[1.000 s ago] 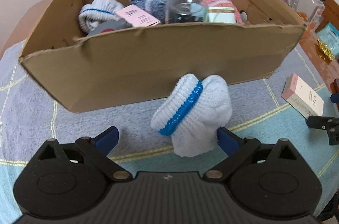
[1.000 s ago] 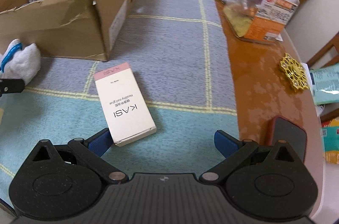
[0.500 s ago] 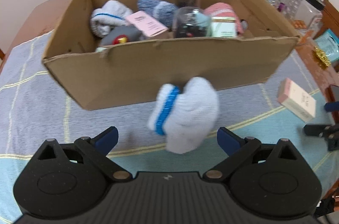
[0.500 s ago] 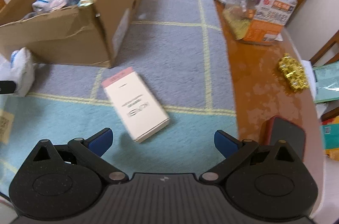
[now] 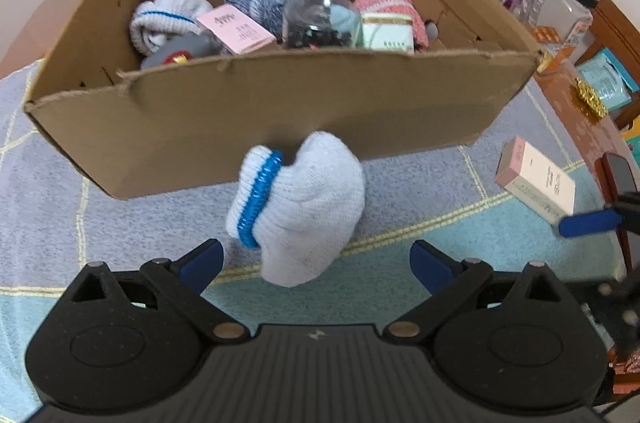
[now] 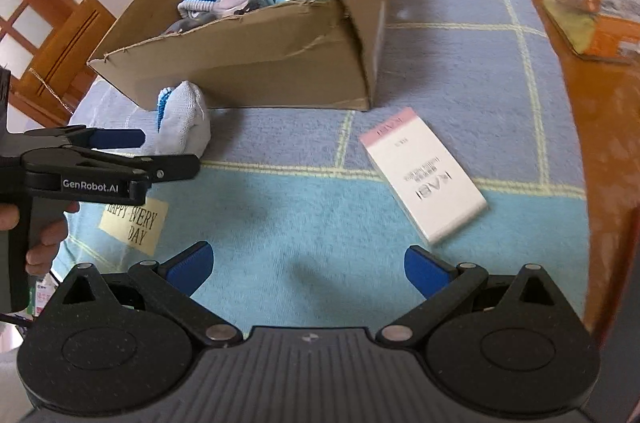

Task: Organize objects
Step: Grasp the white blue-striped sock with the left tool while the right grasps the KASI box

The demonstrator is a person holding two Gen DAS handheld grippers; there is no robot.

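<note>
Each hand-held gripper is matte black, speckled plastic with blue finger pads, round pivot discs, brass-coloured rivets and a ribbed centre plate. The left hand-held gripper (image 6: pixel 120 139) carries white "GenRobot.AI" lettering above its pistol grip.

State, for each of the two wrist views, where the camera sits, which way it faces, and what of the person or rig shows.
Left wrist: behind the open left gripper, facing the rolled white sock and cardboard box.
Right wrist: behind the open right gripper, facing the white KASI box; a hand holding the left gripper shows.
Shared: sock, cardboard box, KASI box.
</note>
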